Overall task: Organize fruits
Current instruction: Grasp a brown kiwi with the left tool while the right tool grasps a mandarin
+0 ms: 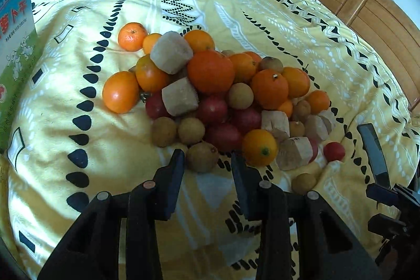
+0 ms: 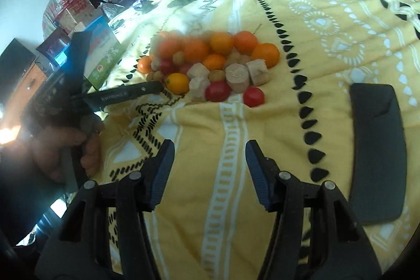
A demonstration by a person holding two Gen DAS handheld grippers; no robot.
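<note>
Fruit pile (image 1: 210,96) sits mid-bed on the yellow patterned blanket (image 1: 78,96), all mixed: oranges, red tomato-like rounds, small brown longan-like balls, beige cut chunks. Left gripper (image 1: 207,162) is at the near edge of the pile, jaws part-spread around a small brown fruit (image 1: 202,156); pads look beside it but not pressing, though the near side is hidden, so contact is hard to call. Right gripper (image 2: 210,151) hovers over bare blanket nearer than the pile, jaws part-spread, nothing between them. A stray red fruit (image 2: 253,96) lies just right of the heap.

Handling guess: the brown fruit is light, thin-shelled and round, so it may roll or crack; pinch across its widest middle, gently. Oranges (image 1: 210,71) are firmer, heavier and wider. Soft bedding gives under pressure, so the pile may shift when one is pulled.
</note>
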